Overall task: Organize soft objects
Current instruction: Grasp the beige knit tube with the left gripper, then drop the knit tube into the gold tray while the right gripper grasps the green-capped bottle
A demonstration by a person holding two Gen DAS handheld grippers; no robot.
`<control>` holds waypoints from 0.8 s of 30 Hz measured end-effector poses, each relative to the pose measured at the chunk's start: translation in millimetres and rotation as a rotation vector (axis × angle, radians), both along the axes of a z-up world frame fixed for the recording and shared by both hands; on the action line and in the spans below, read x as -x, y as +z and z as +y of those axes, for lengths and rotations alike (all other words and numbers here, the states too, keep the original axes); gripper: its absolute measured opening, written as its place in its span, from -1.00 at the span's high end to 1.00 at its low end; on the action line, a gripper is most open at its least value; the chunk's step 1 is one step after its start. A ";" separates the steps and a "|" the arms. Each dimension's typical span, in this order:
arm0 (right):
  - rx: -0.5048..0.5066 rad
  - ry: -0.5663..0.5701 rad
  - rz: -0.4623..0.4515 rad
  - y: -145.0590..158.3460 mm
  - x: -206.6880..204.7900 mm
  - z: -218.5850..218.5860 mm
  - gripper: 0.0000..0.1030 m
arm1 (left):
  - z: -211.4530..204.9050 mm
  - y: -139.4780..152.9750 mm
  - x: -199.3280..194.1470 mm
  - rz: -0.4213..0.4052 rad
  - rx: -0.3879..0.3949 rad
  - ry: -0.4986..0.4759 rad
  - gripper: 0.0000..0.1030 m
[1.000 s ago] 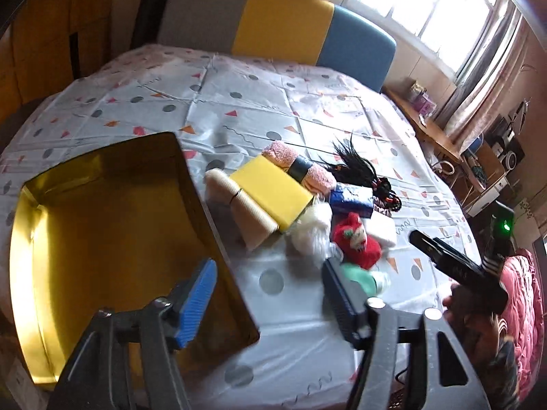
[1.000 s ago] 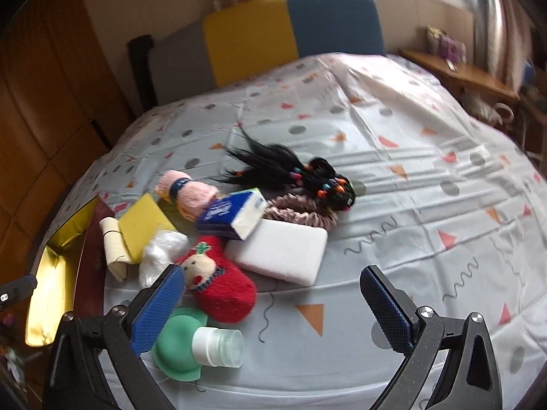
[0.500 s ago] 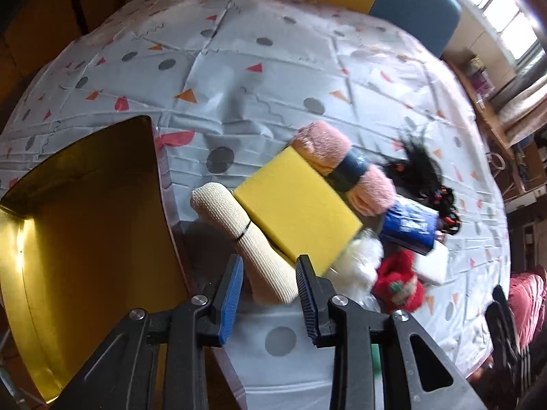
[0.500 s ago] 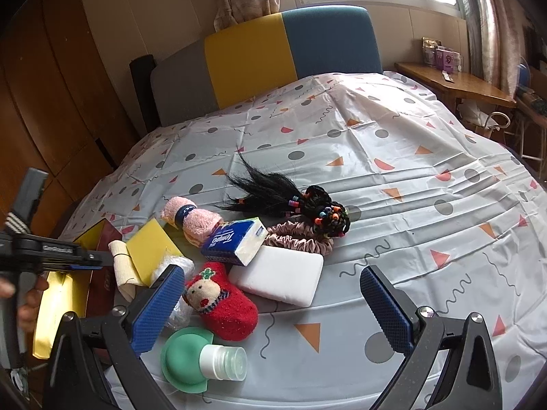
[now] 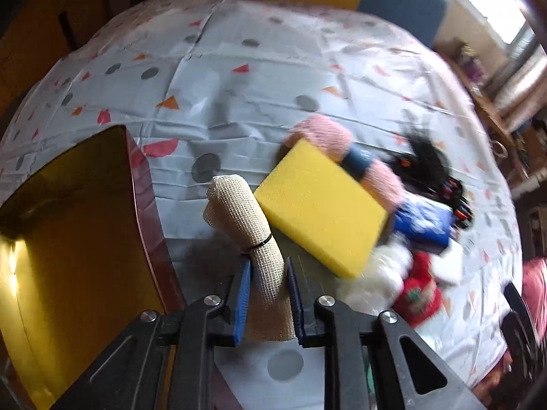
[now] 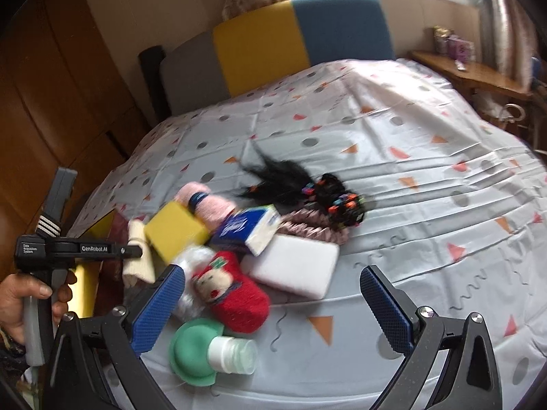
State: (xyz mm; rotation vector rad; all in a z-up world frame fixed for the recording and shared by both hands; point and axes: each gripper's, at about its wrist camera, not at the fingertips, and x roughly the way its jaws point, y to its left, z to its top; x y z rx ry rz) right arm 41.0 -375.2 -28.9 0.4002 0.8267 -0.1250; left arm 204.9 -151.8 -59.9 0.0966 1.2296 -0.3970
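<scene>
Pads of the left claw (image 5: 268,295) press both sides of the beige mesh cloth roll (image 5: 254,235), near end pinched, far end angling up and away. Yellow sponge (image 5: 321,206) lies just right of it; gold-lined box (image 5: 68,256) sits open just left. Right claw (image 6: 273,304) hangs wide open, empty, over the red sock doll (image 6: 230,288). Judged step: grasp made. Next: lift clear of the sponge, carry left into the box. Surface: patterned bedsheet (image 5: 239,95); tricolour headboard (image 6: 294,41) and window beyond.
</scene>
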 end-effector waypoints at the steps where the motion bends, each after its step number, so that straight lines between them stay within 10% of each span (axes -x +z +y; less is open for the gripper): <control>1: -0.010 0.028 0.015 -3.4 -2.6 3.7 -1.00 | 2.1 5.2 8.2 -0.020 0.006 -0.017 0.62; 9: 0.027 0.405 0.119 -29.7 -14.9 76.8 -1.00 | 23.6 40.7 61.7 -0.094 0.137 -0.175 0.62; 17: 0.179 0.468 0.210 -53.5 -18.1 94.6 -0.98 | 76.3 58.2 72.1 -0.113 0.218 -0.174 0.62; 20: 0.209 0.495 0.228 -58.8 -18.5 101.4 -0.39 | 112.3 64.3 63.4 -0.117 0.213 -0.095 0.62; 24: 0.261 0.497 0.238 -60.7 -18.5 109.1 -0.36 | 154.4 58.7 34.7 -0.113 0.159 0.019 0.61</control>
